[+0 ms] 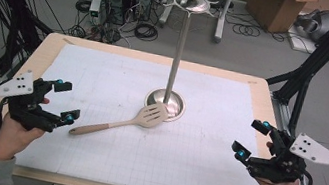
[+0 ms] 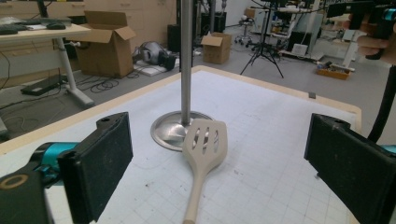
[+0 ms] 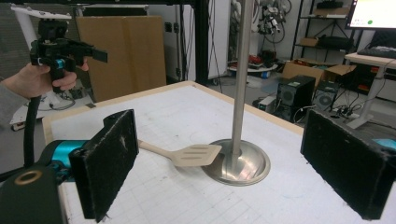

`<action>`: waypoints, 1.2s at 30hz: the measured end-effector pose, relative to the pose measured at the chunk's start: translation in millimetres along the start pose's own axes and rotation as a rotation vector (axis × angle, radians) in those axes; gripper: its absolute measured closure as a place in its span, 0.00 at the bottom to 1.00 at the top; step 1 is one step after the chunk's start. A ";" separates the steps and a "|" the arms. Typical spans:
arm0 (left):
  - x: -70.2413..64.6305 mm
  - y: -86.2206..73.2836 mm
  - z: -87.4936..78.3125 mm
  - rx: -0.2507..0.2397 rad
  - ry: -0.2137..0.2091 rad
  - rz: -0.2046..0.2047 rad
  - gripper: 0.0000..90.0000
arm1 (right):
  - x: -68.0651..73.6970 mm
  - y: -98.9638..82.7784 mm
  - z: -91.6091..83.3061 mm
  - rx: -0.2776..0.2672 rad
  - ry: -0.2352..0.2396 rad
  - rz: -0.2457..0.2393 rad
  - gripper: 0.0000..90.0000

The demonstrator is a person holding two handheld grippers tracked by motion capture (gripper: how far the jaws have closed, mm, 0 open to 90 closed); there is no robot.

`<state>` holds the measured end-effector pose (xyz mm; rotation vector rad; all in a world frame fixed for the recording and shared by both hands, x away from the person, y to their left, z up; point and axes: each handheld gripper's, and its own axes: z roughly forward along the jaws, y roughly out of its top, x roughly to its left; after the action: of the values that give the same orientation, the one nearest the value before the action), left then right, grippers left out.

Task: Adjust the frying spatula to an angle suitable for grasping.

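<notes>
Spatula (image 1: 122, 123), beige and slotted, is lying flat on the white worktop (image 1: 221, 163), its blade touching the round base of a tall metal stand (image 1: 177, 54). Its handle is pointing toward the left claw (image 1: 65, 102), which is hovering near the handle's tip with jaws spread wide, holding nothing. The right claw (image 1: 252, 137) is waiting well apart, also gaping and empty. Judging by this, the reach is underway; next the left claw needs lowering around the handle and closing.
</notes>
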<state>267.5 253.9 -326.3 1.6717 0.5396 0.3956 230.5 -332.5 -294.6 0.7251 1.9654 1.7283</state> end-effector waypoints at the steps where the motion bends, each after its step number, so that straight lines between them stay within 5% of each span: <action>1: 0.1 -1.8 1.2 0.004 -0.001 0.002 0.14 | 0.8 -0.1 0.5 0.006 0.002 0.006 0.11; 9: 2.0 -14.3 8.1 0.037 0.020 0.010 0.32 | 1.5 -0.7 4.3 0.018 0.013 -0.002 0.11; 21: 11.8 -41.0 19.4 0.104 0.083 -0.058 0.64 | 1.5 -2.0 7.0 0.032 0.022 -0.001 0.11; 29: 12.0 -51.8 26.5 0.153 0.119 -0.038 0.85 | 0.9 -3.0 7.5 0.036 0.023 -0.001 0.11; 36: 16.4 -62.5 31.9 0.184 0.136 -0.059 0.97 | 0.8 -3.6 8.5 0.039 0.027 -0.008 0.11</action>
<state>290.4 244.1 -393.8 1.8091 0.7435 0.4294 234.8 -325.7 -299.2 0.7101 2.0229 1.7082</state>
